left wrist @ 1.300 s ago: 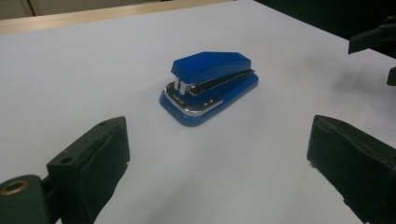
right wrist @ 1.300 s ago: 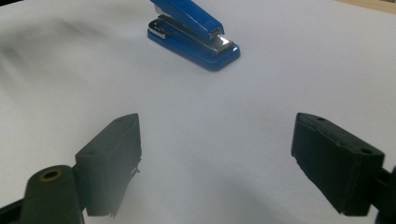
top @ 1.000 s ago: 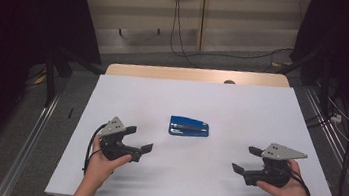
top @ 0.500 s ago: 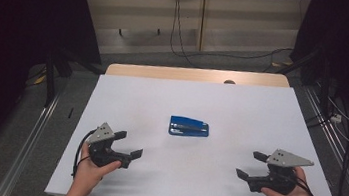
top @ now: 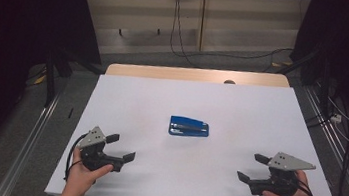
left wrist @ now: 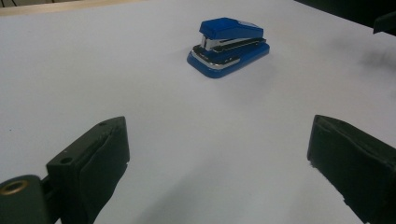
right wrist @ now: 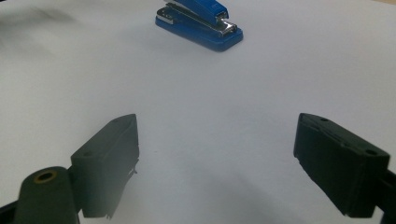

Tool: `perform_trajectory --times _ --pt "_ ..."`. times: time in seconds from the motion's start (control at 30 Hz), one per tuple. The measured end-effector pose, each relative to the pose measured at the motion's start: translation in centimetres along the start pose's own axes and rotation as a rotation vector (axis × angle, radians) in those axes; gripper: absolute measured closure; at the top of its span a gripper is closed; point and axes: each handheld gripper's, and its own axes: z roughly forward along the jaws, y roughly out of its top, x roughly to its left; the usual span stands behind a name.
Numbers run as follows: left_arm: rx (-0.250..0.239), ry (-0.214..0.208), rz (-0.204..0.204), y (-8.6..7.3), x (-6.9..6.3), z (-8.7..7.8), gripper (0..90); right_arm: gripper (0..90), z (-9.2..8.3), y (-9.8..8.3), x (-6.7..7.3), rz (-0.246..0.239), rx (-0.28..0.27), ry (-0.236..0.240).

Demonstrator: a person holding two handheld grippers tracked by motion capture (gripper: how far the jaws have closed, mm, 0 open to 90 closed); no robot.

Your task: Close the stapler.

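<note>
A small blue stapler [top: 188, 127] lies flat near the middle of the white table top [top: 242, 106]; it shows farther off in the left gripper view [left wrist: 229, 45] and in the right gripper view [right wrist: 200, 22]. At the near left edge a hand holds my left gripper [top: 121, 147], open with nothing between its jaws [left wrist: 219, 172]. My right gripper [top: 251, 168] is held at the near right, jaws also wide apart and empty [right wrist: 217, 163]. Both point inward toward the stapler and stand well short of it.
A strip of wooden table [top: 190, 74] shows past the white top's far edge. Cables [top: 180, 33] trail over the floor beyond. Metal rails [top: 32, 131] run along the left and right sides of the table.
The left gripper has drawn back toward the table's near left corner, away from the stapler. The right gripper has shifted slightly nearer the front edge. The stapler has not moved.
</note>
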Motion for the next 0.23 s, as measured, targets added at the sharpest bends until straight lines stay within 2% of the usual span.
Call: perform_trajectory --times 0.23 --pt "0.010 -0.003 0.007 -0.13 0.03 0.42 5.9 13.9 0.09 -0.01 0.06 -0.009 -0.003 0.006"
